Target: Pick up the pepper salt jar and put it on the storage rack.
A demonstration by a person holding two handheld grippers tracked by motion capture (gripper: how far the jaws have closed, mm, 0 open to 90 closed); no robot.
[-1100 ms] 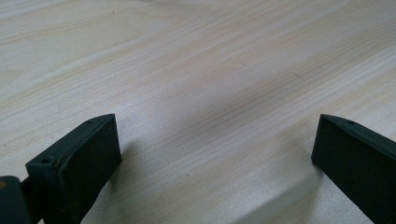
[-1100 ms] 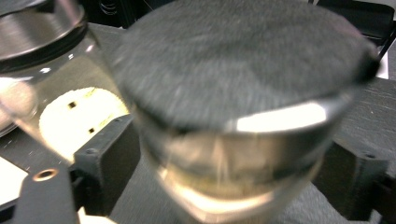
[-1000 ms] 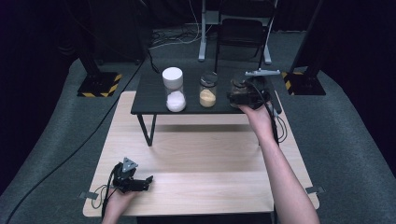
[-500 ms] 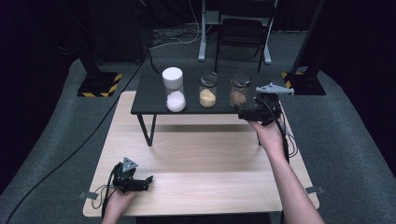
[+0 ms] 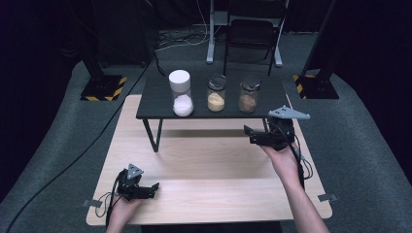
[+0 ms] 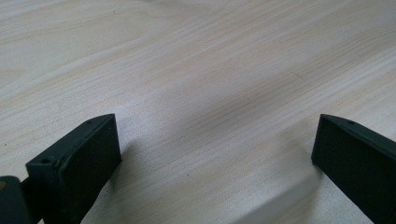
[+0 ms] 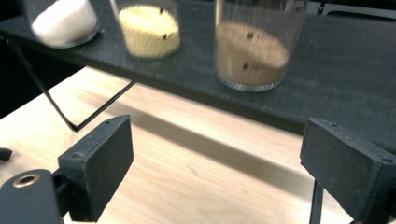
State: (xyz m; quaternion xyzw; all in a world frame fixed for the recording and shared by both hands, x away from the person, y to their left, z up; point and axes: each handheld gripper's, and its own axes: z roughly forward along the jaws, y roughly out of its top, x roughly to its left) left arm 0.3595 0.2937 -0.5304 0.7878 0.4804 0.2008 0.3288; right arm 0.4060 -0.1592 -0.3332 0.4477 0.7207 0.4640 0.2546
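My right gripper (image 5: 248, 135) hangs over the right side of the wooden table (image 5: 209, 160), just near of the low black shelf (image 5: 155, 104); its jaws have just been opening and stand wide with nothing between them. The jar of brown powder (image 5: 248, 95) stands on the shelf's right end, just beyond those jaws and clear of them, with a jar of yellow grains (image 5: 216, 93) to its left and a white-capped jar of white powder (image 5: 180, 92) further left. My left gripper (image 5: 153, 190) rests at the table's near left corner, jaws wide and empty above bare wood.
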